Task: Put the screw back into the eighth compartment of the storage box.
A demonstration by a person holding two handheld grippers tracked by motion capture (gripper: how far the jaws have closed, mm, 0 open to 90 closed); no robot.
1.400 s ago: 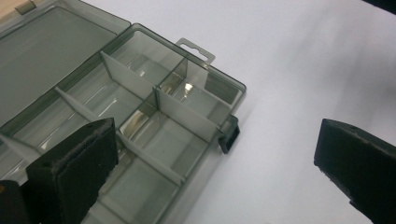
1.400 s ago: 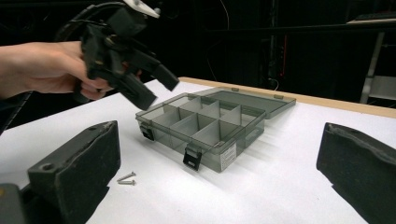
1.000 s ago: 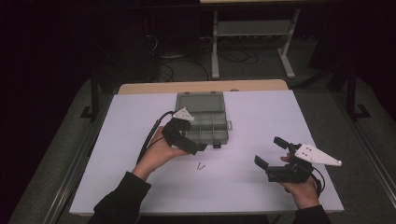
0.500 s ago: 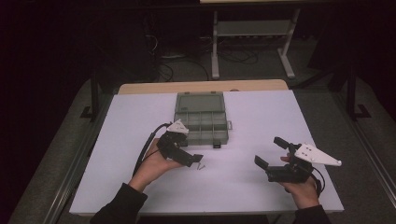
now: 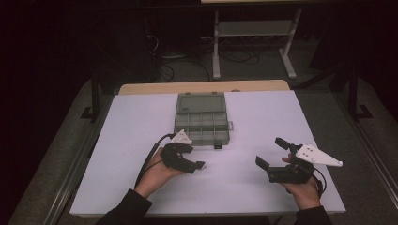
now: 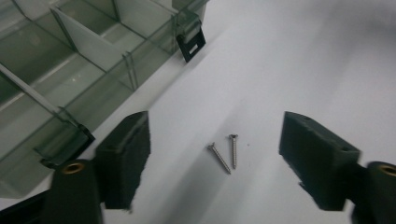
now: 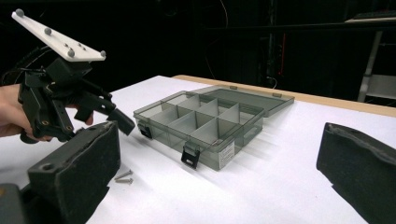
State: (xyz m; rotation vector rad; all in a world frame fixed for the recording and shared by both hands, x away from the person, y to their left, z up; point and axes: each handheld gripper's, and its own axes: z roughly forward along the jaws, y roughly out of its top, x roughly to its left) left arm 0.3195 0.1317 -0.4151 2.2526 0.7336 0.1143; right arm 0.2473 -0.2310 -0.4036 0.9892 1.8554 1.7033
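Two screws (image 6: 224, 153) lie on the bench (image 5: 141, 122) just in front of the box (image 5: 202, 119). The left gripper (image 5: 199, 165) straddles them, jaws just closing but not touching yet. The right gripper (image 5: 270, 152) sits wide open and empty, well off to the box's right.

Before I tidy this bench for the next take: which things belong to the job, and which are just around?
In the job:
- two screws, between the open left gripper jaws, which have just been closing
- compartment box, lid open

Just around:
- right gripper, open, idle
- metal stand behind the table
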